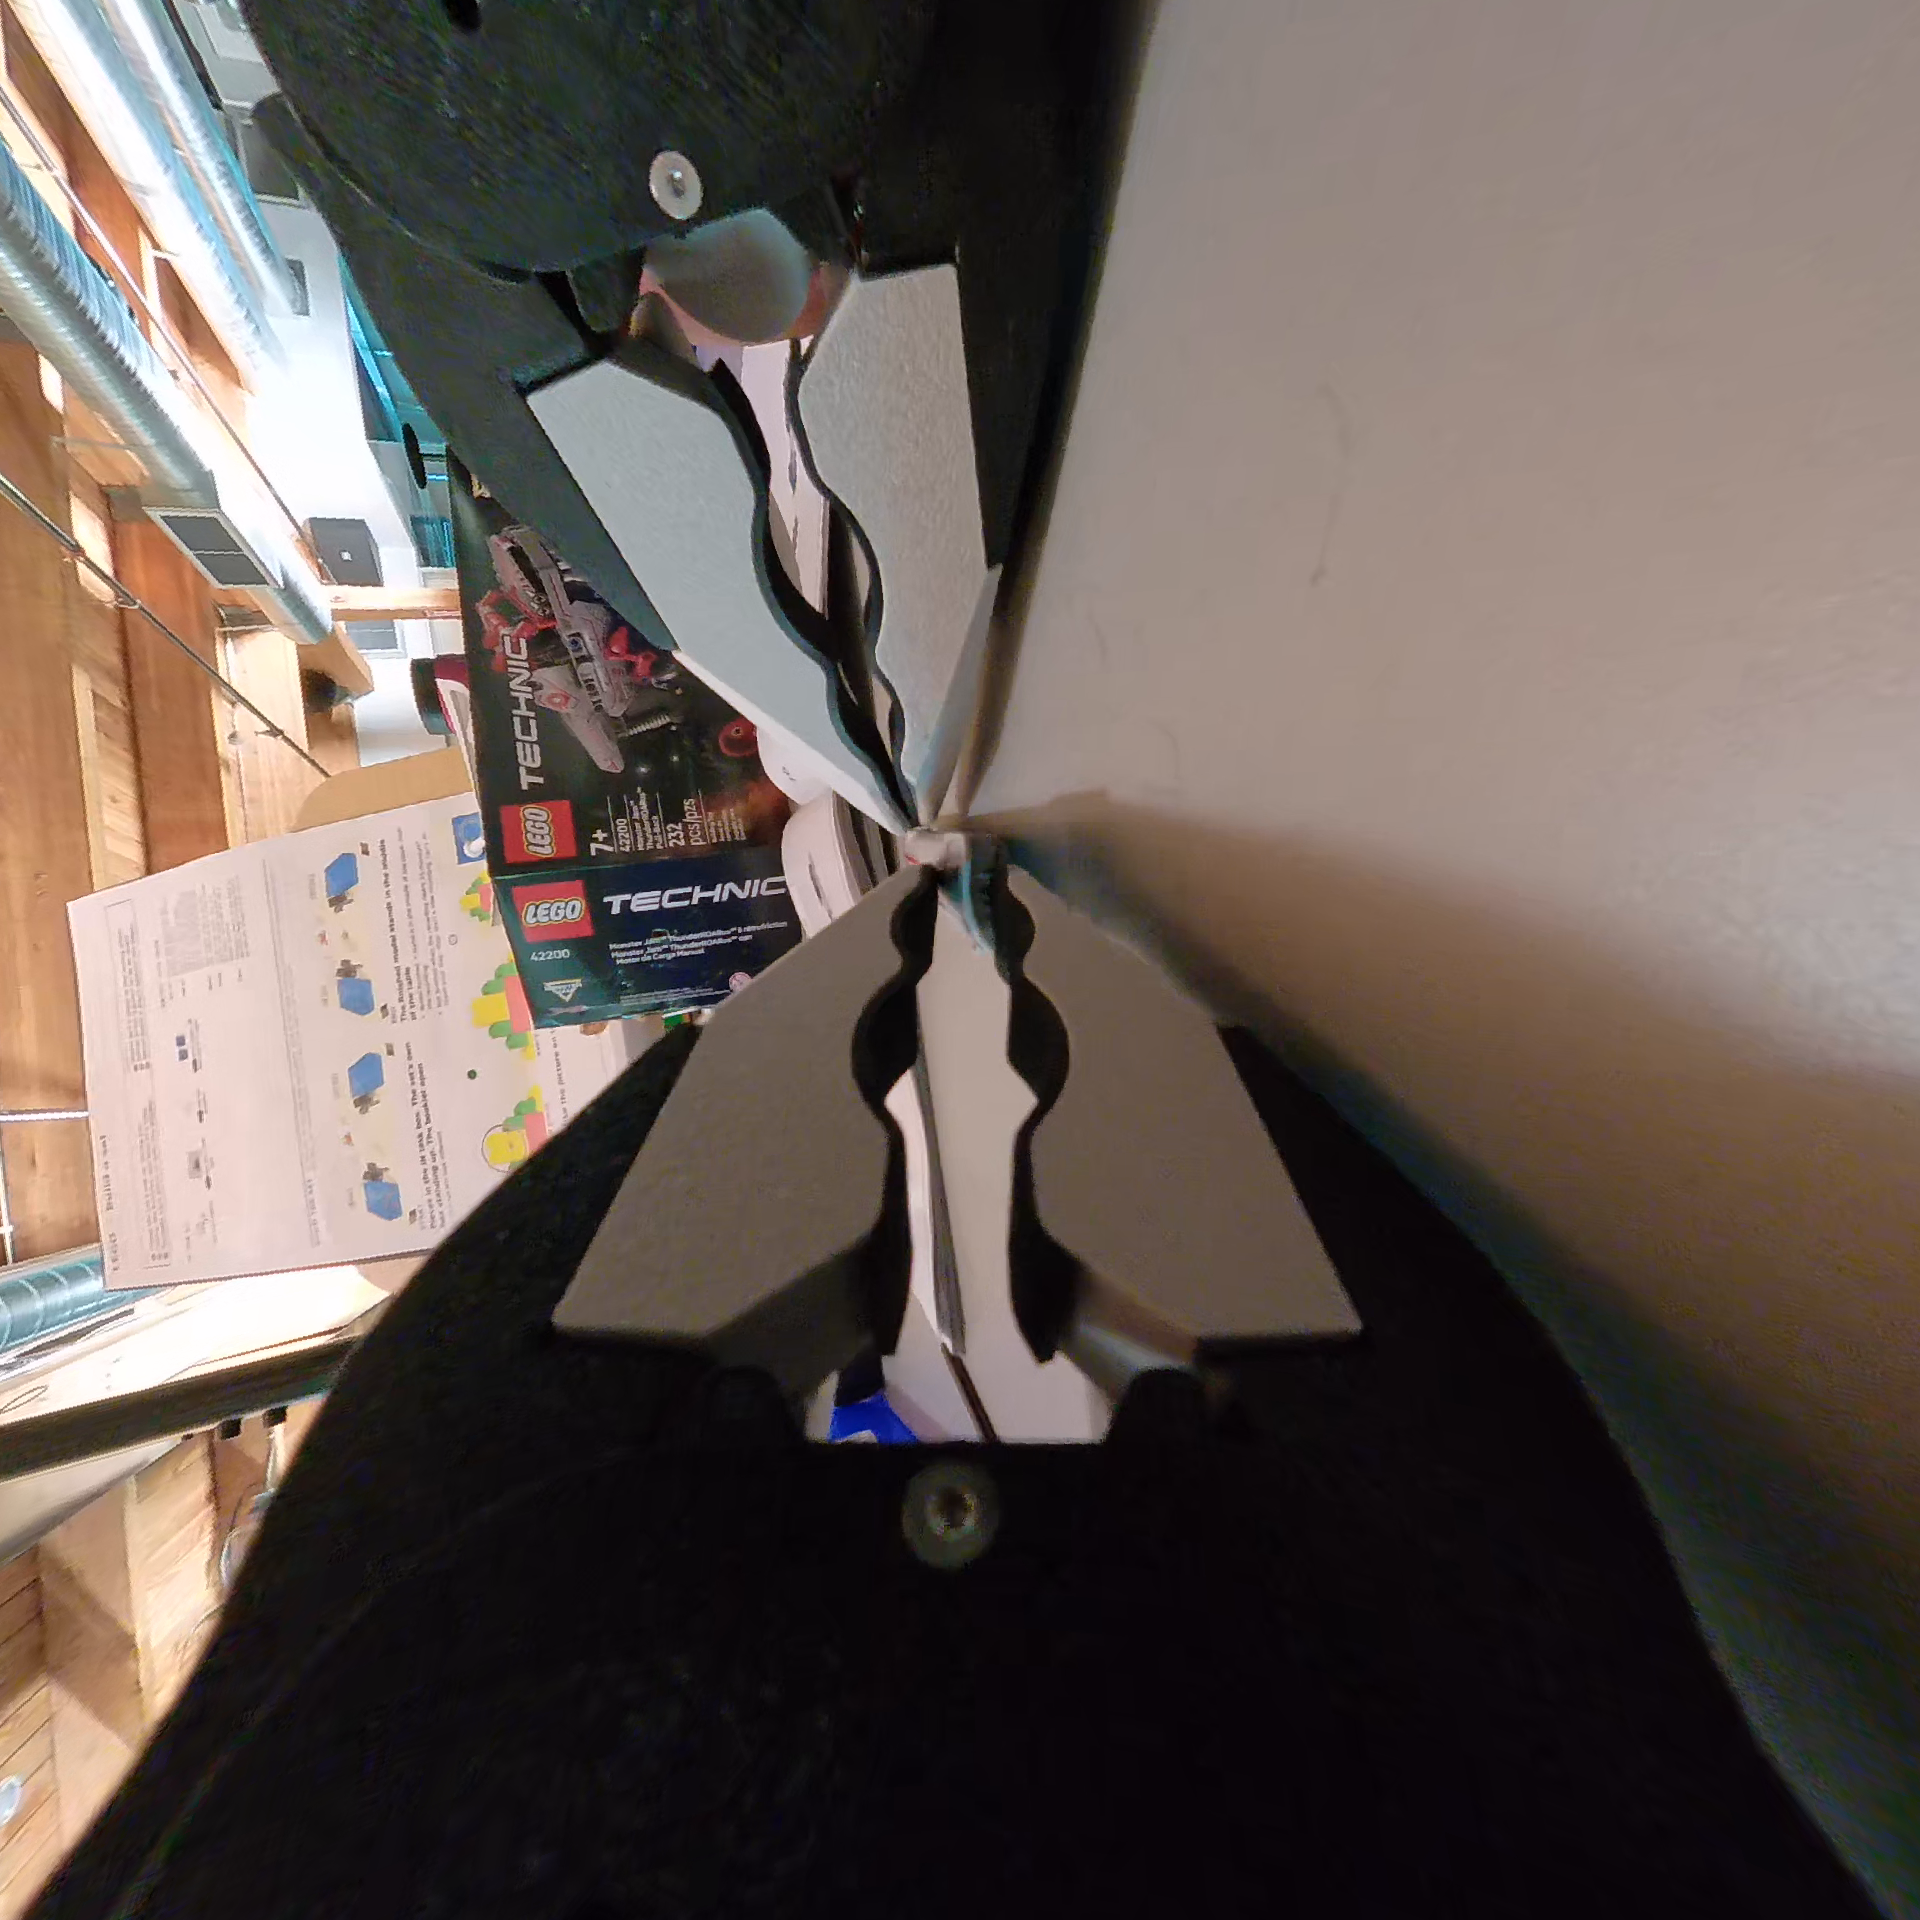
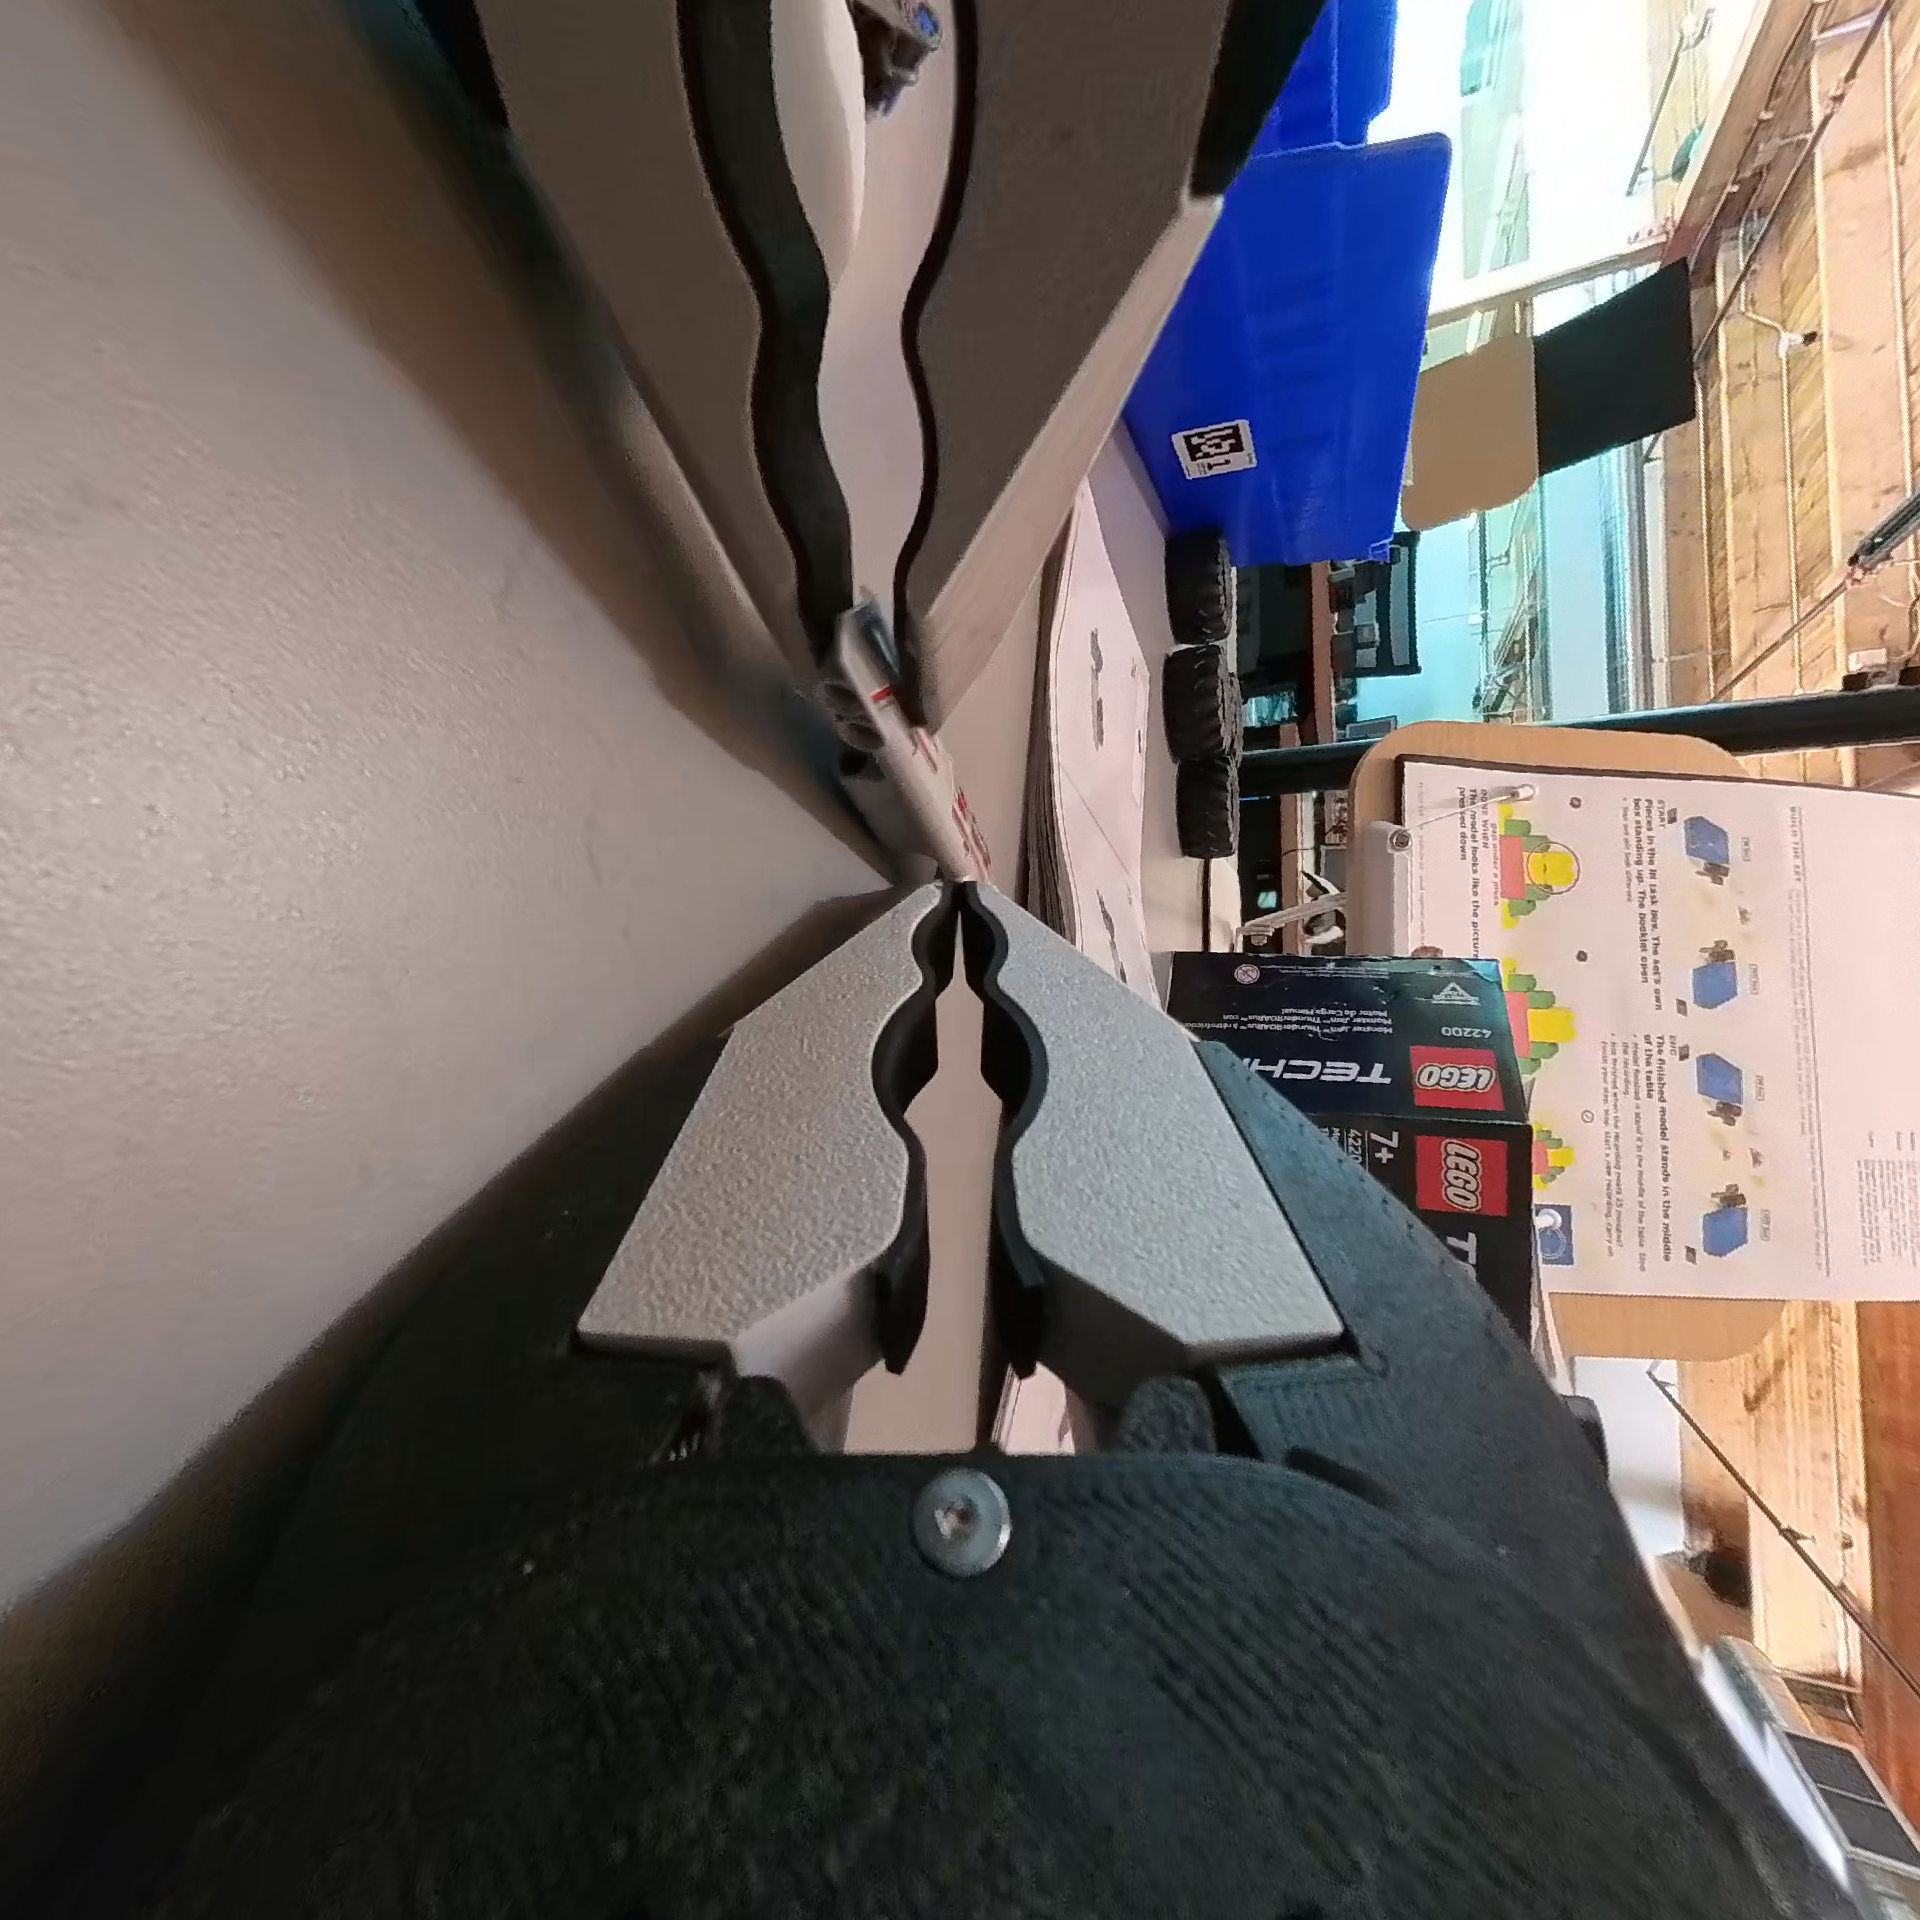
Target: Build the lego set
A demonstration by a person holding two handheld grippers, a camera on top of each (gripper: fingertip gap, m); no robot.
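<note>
Both grippers lie tipped on their sides, tip to tip, close over the white table (image 2: 312,623). My left gripper (image 2: 883,675) is shut on a slim white Lego piece with red marks (image 2: 914,790), which has a grey holed part beside it. In the left wrist view only the end of the white piece (image 1: 935,847) shows, just past my left gripper (image 1: 961,883). My right gripper (image 2: 958,899) has its pads together, and its tips touch the free end of that piece. I cannot tell whether it pinches the end. It comes in from above in the left wrist view (image 1: 920,821).
A dark Lego box (image 2: 1403,1081) stands behind, with a printed instruction sheet on a board (image 2: 1662,1039) past it. A blue bin (image 2: 1320,343), three black tyres (image 2: 1205,686) and an open booklet (image 2: 1091,790) lie on the table. Across from one pair of fingers to the other is roughly 4 cm.
</note>
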